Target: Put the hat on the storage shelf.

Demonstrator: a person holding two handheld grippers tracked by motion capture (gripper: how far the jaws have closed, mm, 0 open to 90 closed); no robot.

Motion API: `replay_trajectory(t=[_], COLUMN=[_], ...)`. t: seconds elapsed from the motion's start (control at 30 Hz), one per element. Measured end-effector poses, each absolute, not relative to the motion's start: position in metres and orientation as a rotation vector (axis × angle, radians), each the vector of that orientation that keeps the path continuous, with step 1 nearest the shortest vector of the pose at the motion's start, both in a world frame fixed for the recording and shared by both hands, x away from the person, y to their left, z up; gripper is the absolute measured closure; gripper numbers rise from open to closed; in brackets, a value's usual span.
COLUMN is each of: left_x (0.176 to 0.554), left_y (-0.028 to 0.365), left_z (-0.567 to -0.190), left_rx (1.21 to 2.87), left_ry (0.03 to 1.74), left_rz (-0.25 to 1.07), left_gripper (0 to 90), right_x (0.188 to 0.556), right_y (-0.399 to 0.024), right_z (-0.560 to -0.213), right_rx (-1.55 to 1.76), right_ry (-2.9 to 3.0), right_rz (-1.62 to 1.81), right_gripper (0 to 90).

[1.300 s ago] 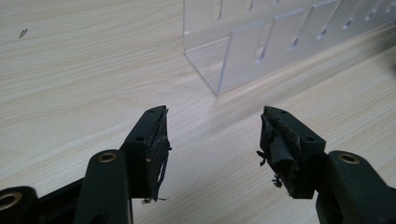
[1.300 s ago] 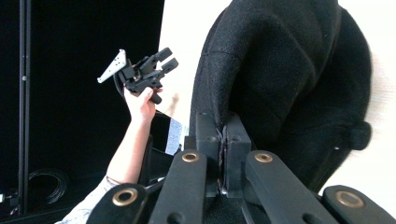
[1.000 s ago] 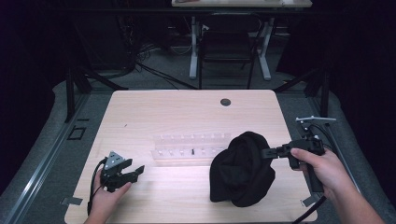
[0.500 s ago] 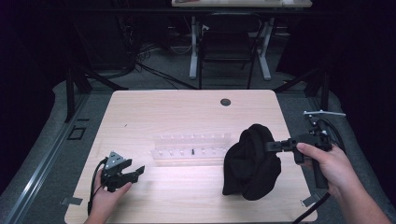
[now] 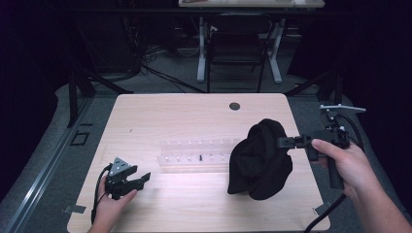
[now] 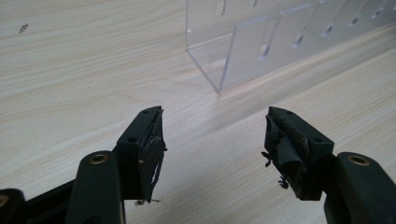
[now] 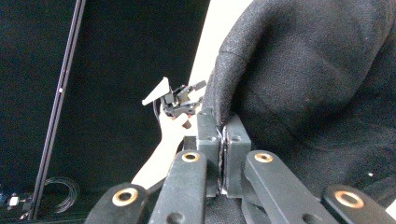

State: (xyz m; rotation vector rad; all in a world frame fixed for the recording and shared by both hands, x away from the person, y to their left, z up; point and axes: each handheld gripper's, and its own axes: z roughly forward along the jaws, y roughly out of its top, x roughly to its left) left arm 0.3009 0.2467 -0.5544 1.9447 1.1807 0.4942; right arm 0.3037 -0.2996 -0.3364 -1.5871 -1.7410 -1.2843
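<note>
High view: right claw point(image 5: 283, 141) clamped on cloth point(image 5: 260, 160) hanging at table's point(image 5: 194, 111) 4 o'clock, liable to slip from thin pinch or snag rack point(image 5: 194, 155); left claw point(image 5: 143, 178) released.

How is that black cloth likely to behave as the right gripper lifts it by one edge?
Probably floppy: the black cloth hangs in loose folds below the right gripper, whose jaws pinch one hem. It looks light, since a thin pinch carries it. Its lower end seems to rest on the table, so it may drag or swing.
</note>
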Motion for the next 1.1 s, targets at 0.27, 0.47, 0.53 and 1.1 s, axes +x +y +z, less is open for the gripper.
replay_trajectory(t=[0.27, 0.47, 0.53, 1.1], left_x=[0.301, 0.301, 0.301, 0.301], left_y=[0.247, 0.247, 0.247, 0.247], left_z=[-0.554, -0.554, -0.554, -0.554], left_rx=[1.942, 1.944, 1.945, 1.942], left_ry=[1.183, 1.178, 1.178, 1.179], left_rz=[0.493, 0.493, 0.492, 0.492], left_gripper=[37.8, 37.8, 37.8, 37.8], right_x=[0.31, 0.316, 0.318, 0.339], right_y=[-0.296, -0.293, -0.292, -0.277], right_z=[-0.321, -0.313, -0.311, -0.299], right_rx=[-1.585, -1.585, -1.585, -1.56], right_ry=[-1.752, -1.748, -1.742, -1.729], right_rz=[-1.313, -1.33, -1.335, -1.363], right_gripper=[88.3, 88.3, 88.3, 88.3])
